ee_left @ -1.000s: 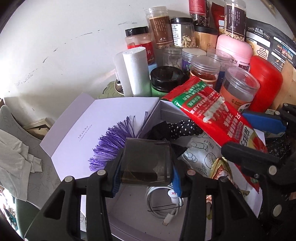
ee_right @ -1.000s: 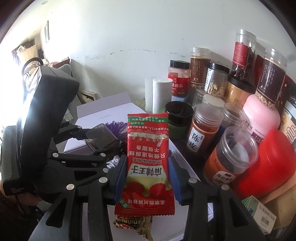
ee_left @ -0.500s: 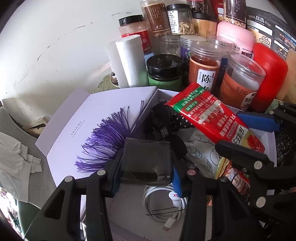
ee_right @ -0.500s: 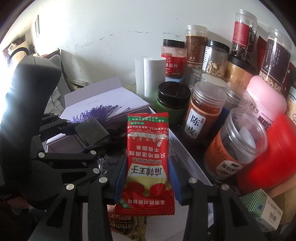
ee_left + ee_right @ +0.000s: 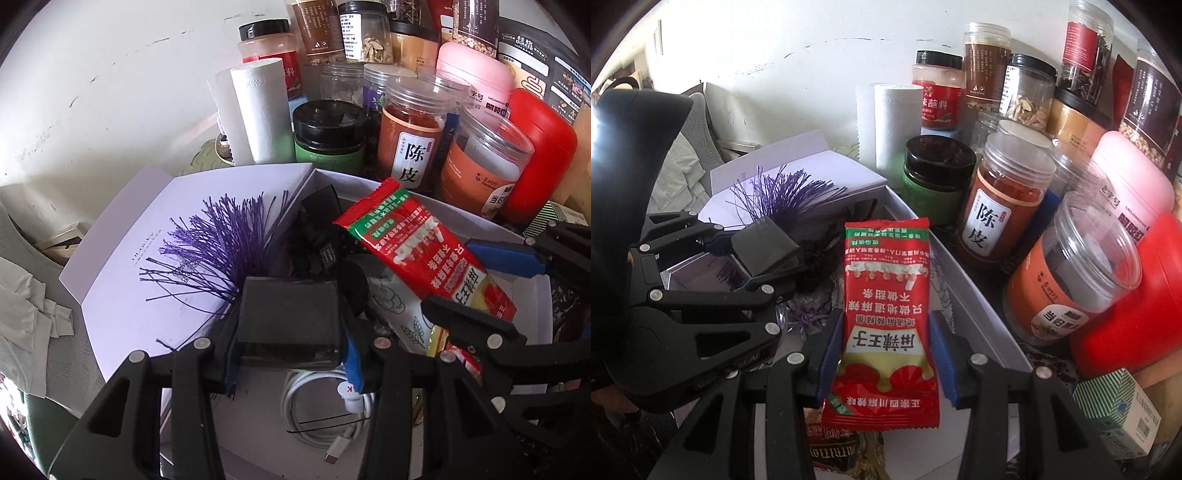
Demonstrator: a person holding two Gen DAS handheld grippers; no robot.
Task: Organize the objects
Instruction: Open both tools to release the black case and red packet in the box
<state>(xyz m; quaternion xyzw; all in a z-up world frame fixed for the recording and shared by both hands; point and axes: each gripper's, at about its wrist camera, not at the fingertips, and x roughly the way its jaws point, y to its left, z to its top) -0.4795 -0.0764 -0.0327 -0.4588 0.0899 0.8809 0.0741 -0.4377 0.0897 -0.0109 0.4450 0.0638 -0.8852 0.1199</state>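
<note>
My left gripper (image 5: 290, 350) is shut on a dark square box (image 5: 290, 321) with a purple tassel (image 5: 218, 243), held low over the open white box (image 5: 443, 210). It also shows in the right wrist view (image 5: 738, 258). My right gripper (image 5: 884, 347) is shut on a red snack packet (image 5: 886, 295), held over the same white box (image 5: 964, 280). The packet also shows in the left wrist view (image 5: 417, 243). Inside the box lie a white cable (image 5: 325, 417), a black dotted cloth (image 5: 321, 240) and other snack packets (image 5: 399, 314).
The white box lid (image 5: 147, 236) lies open at the left. Several jars crowd behind the box: a green jar with black lid (image 5: 328, 136), an orange-filled jar (image 5: 413, 147), a red container (image 5: 539, 155). A white paper roll (image 5: 258, 110) stands by the wall. A green striped carton (image 5: 1115, 413) sits at right.
Both grippers have moved lower and closer toward the white box and the jars, still holding the dark box and the red packet.
</note>
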